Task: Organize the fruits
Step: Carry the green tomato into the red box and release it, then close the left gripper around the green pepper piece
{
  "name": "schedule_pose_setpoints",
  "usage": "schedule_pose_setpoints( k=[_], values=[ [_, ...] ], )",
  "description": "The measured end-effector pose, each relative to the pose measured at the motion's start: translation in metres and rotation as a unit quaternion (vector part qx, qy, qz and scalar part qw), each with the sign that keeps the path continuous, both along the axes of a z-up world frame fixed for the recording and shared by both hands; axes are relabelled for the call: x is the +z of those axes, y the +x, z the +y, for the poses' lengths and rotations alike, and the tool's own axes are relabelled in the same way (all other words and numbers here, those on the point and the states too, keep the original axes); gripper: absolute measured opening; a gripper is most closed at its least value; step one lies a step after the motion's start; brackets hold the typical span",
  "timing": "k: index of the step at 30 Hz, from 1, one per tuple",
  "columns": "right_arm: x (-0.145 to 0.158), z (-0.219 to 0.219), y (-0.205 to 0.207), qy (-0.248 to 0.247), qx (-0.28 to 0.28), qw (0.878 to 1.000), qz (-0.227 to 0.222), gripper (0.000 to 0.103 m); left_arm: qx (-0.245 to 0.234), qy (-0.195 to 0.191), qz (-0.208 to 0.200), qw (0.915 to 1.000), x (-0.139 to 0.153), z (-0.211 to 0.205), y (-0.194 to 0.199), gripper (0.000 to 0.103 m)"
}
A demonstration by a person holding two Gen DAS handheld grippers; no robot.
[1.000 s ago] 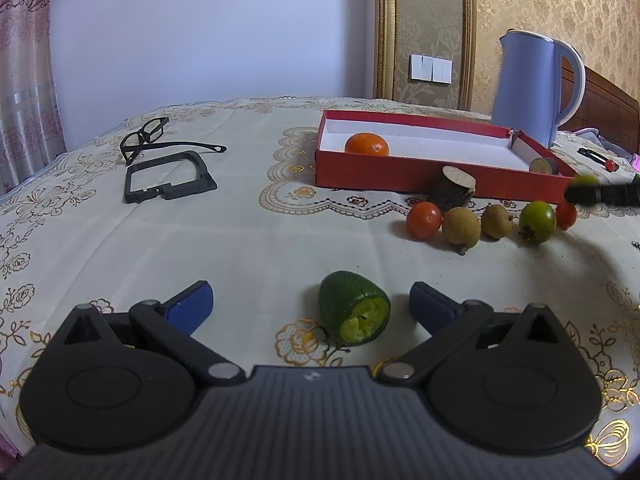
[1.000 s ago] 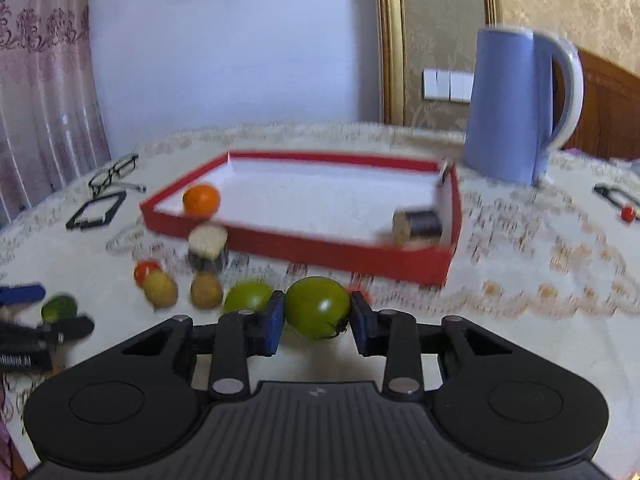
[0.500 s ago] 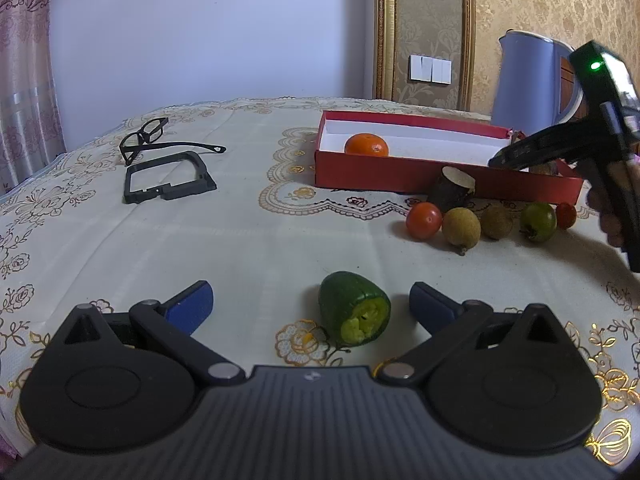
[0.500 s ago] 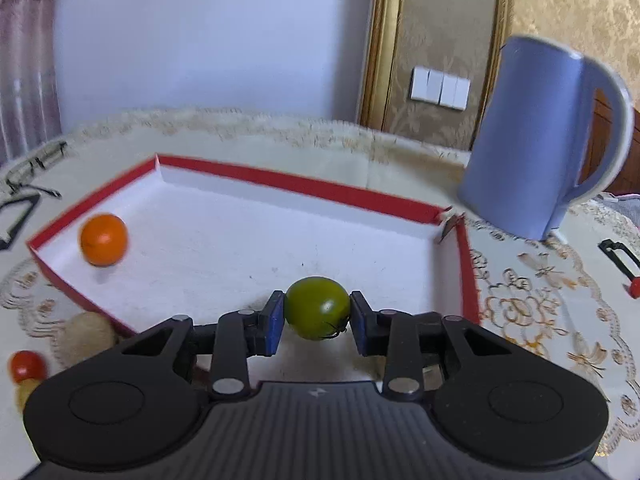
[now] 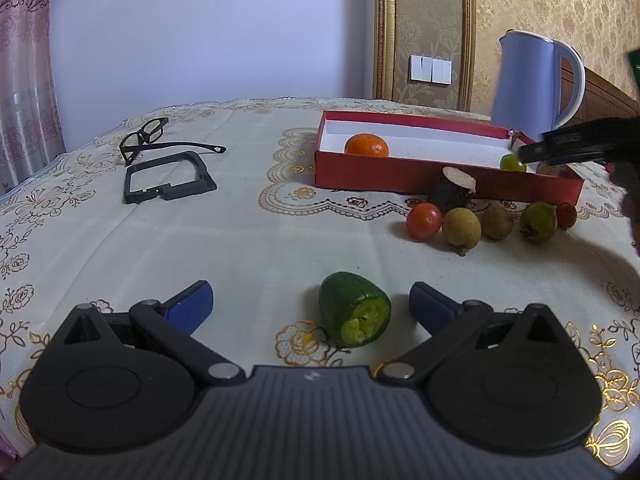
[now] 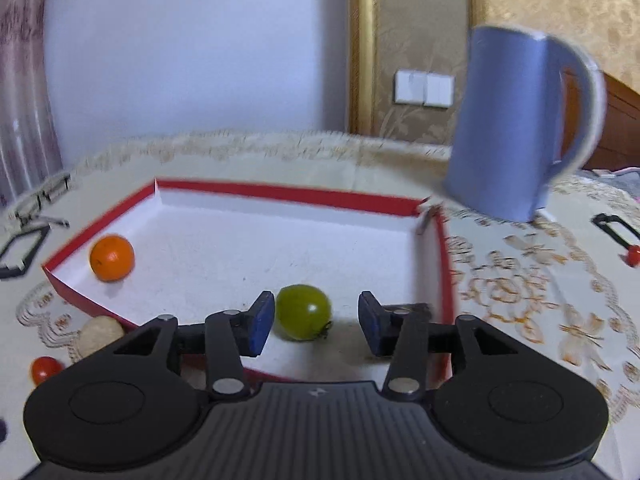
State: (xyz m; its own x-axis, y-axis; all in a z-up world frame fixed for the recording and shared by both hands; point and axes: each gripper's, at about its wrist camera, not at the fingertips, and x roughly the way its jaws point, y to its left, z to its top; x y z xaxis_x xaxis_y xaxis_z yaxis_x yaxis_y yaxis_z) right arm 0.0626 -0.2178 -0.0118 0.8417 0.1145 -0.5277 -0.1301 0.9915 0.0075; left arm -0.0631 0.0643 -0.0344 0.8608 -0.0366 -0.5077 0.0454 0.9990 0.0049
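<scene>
Resting in the red box [image 6: 438, 256] between parted right tongs [image 6: 316, 322], green tomato [image 6: 304, 311] looks light, smooth, roll-prone, best gripped across its middle; left tongs [image 5: 310, 306] spread wide around cut green fruit [image 5: 354, 314].

The left gripper [image 5: 310, 304] was held low and level just above the desk, its jaws spread wide apart with nothing pressed between them. Its blue pads [image 5: 191, 306] pointed forward and slightly inward, neither one touching anything.

The right gripper [image 6: 316, 322] reached forward at a slight downward tilt, with its jaws parted and a clear gap beside the right pad. Its blue pads [image 6: 262, 322] stood roughly parallel, and nothing was clamped between them. In the left wrist view the right gripper [image 5: 532, 156] showed as a dark shape entering from the right edge, its tip pointing left, with the hand behind it mostly out of frame.
</scene>
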Motion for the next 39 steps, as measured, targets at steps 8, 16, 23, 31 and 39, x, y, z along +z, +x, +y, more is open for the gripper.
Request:
schedule_pose_setpoints(
  k=[8,16,23,31,39],
  values=[
    [0.007,-0.047,-0.059,0.053,-0.054,0.996,-0.046,0.055,0.014,0.0,-0.004,0.9999,0.001,-0.004,-0.004,0.094],
    [-0.006,-0.082,-0.068,0.074,-0.109,0.991,-0.028,0.06,-0.009,0.002,-0.007,0.9999,0.006,-0.015,-0.007,0.062],
    [-0.017,-0.1,-0.067,0.097,-0.149,0.984,-0.004,0.063,-0.013,0.0,-0.003,0.9999,0.007,-0.02,-0.007,0.049],
    [-0.022,-0.105,-0.063,0.102,-0.171,0.98,0.019,0.069,-0.003,0.001,-0.003,1.0,0.008,-0.02,-0.007,0.033],
    [-0.022,-0.095,-0.057,0.064,-0.167,0.983,0.031,0.075,-0.002,-0.008,-0.004,1.0,0.01,-0.017,-0.009,0.028]
  ],
)
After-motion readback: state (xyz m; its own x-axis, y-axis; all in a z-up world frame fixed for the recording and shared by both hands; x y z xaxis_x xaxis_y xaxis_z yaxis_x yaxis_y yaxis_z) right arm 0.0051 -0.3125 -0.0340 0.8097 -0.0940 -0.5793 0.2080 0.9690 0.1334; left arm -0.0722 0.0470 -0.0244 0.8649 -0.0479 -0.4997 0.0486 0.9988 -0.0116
